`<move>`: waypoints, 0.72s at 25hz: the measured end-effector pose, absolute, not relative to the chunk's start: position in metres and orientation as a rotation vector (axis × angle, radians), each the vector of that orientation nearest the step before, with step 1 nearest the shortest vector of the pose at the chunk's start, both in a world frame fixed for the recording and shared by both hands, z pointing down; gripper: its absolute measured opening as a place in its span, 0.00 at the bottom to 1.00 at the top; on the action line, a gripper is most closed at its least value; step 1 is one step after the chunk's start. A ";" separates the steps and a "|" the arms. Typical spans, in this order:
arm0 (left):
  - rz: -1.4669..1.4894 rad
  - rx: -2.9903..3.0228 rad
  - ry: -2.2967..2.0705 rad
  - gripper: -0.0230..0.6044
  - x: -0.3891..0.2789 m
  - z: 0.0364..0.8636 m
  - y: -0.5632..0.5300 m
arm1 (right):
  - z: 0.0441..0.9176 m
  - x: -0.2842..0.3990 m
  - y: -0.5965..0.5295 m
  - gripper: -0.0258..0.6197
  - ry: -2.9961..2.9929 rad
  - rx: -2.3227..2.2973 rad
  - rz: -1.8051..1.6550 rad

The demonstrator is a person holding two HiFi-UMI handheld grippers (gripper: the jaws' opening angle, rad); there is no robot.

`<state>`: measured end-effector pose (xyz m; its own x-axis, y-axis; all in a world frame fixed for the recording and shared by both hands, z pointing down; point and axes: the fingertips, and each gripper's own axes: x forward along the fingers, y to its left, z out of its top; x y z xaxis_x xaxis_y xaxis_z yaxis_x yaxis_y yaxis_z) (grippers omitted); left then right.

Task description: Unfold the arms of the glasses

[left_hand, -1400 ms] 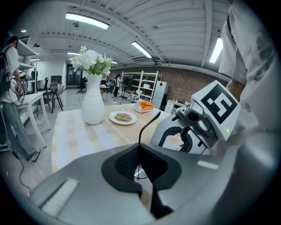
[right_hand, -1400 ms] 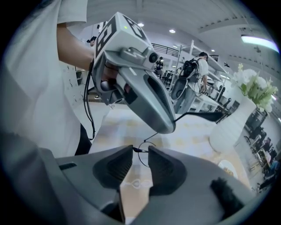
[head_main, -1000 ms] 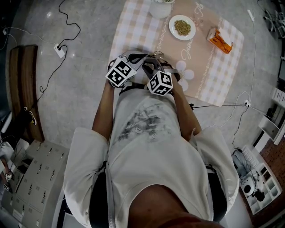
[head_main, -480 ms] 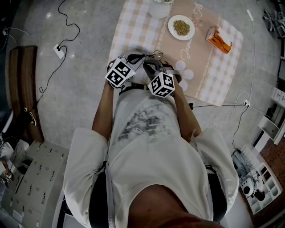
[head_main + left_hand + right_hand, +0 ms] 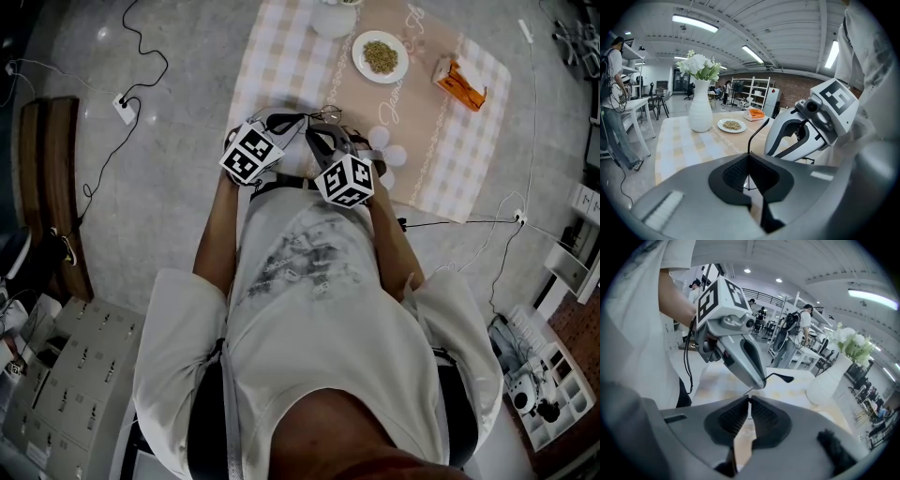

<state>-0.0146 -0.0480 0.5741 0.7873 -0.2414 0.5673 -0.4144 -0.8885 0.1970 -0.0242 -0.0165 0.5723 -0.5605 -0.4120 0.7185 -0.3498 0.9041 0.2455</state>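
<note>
The thin wire-framed glasses (image 5: 326, 114) hang above the near edge of the checked tablecloth (image 5: 281, 56), held between my two grippers. In the left gripper view my left gripper (image 5: 749, 161) is shut on the frame, and one black arm (image 5: 757, 133) sticks up from the pads. My right gripper (image 5: 748, 399) comes in from the other side, its jaws closing. The pad tips pinch a thin wire part of the glasses (image 5: 751, 391). In the right gripper view the arm's black tip (image 5: 785, 378) juts out past the left gripper (image 5: 740, 350). From above, the left gripper (image 5: 298, 120) and right gripper (image 5: 323, 134) almost touch.
A white vase of flowers (image 5: 701, 112) stands at the table's far side. Next to it is a plate of seeds (image 5: 382, 56), then an orange packet (image 5: 461, 84) to the right. White round pieces (image 5: 389, 155) lie beside my right gripper. Cables cross the floor (image 5: 122, 98).
The right gripper's jaws have closed in on the glasses. That hand has risen a little, and the left gripper has kept still.
</note>
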 end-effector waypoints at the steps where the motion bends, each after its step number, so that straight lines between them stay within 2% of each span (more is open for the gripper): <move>1: 0.785 2.667 -0.504 0.05 -0.015 0.575 -0.048 | 0.571 -0.023 -0.017 0.09 -2.219 0.553 -0.090; 18: 0.771 2.664 -0.517 0.05 -0.016 0.575 -0.047 | 0.542 0.005 -0.035 0.08 -2.238 0.744 -0.052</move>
